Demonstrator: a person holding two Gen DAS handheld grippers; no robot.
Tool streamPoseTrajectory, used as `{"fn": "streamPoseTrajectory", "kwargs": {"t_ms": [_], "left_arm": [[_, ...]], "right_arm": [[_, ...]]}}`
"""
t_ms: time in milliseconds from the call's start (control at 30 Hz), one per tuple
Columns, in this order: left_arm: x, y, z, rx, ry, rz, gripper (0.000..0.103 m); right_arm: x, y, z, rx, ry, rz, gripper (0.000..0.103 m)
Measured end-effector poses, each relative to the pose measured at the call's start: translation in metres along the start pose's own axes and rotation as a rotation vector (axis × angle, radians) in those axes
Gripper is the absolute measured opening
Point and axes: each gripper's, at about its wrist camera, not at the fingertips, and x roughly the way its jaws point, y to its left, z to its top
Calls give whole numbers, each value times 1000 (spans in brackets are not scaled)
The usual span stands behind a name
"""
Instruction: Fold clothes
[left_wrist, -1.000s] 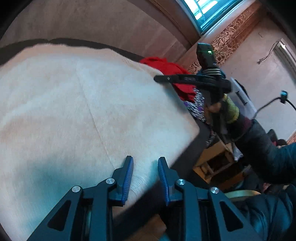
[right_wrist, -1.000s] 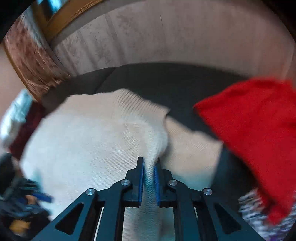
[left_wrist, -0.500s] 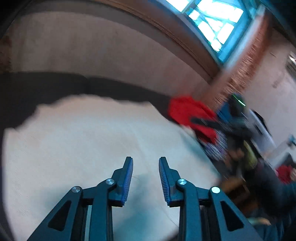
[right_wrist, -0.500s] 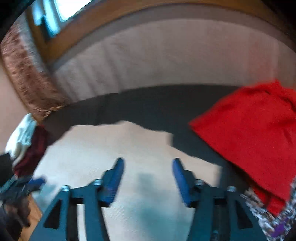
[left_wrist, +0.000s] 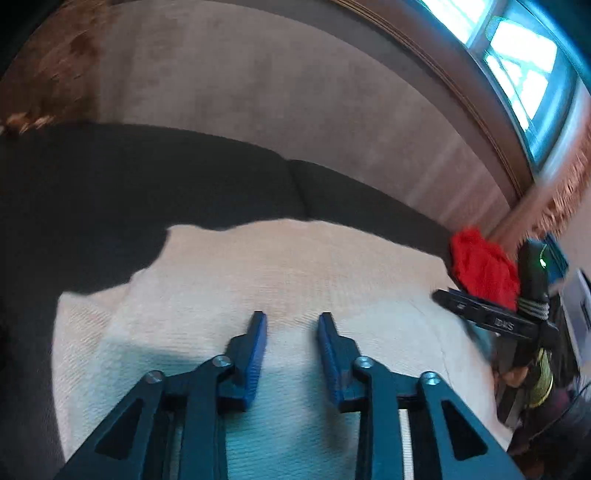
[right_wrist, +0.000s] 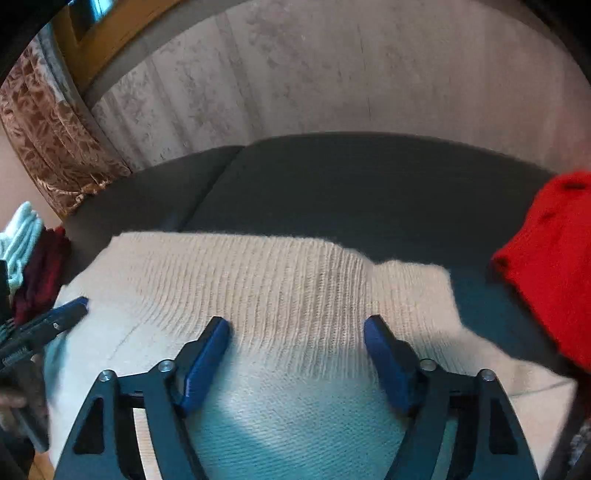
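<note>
The sweater (right_wrist: 295, 295) lies directly under both your grippers — left gripper (left_wrist: 291, 325) parted, right gripper (right_wrist: 297, 332) wide apart, empty; its ribbed edge, seemingly the hem, runs across mid-frame.

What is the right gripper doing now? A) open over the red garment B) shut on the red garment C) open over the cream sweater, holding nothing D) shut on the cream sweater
C: the right gripper has its jaws spread wide above the cream sweater with nothing between them; the red garment lies off to its right.

A dark sofa seat (right_wrist: 369, 192) carries a cream sweater (right_wrist: 295, 295) and red garment (right_wrist: 550, 273).
</note>
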Motion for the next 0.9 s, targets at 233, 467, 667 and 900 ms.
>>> {"fn": "streamPoseTrajectory", "kwargs": {"t_ms": [233,467,667,900], "left_arm": [[2,2,-1,-13,-7,17,25],[-43,33,-21,-193,-80,-31,31],[-122,63,-72,-226,-103,47,32],[-170,86,-109,-235,-70,72,33]], "right_arm": [[9,2,0,-26,4,-22,92],[8,3,-2,-43,2,-33,93],[5,8,-4,-39,4,-26,96],[-12,10,-9,-14,3,-14,103]]}}
